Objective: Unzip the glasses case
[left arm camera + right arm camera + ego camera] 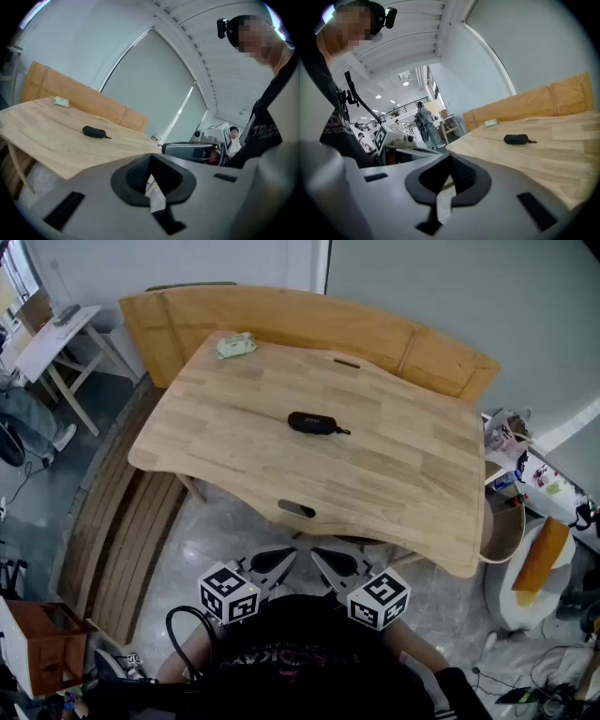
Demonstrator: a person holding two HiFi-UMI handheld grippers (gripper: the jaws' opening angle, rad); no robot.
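A small black zipped glasses case (313,423) with a short pull strap lies flat near the middle of the light wooden table (234,465). It shows far off in the left gripper view (93,132) and the right gripper view (516,138). Both grippers hang close to the person's chest, below the table's near edge and well short of the case. The left gripper (284,562) is shut with nothing in it, its tips meeting in its own view (151,159). Likewise the right gripper (323,564) is shut and empty (451,158). The two point toward each other.
A pale green crumpled object (235,346) lies at the table's far left corner. A curved wooden panel (375,329) stands behind the table. Wooden slats (131,540) lean at the left, an orange box (42,645) sits bottom left, and cluttered items (534,484) stand at the right.
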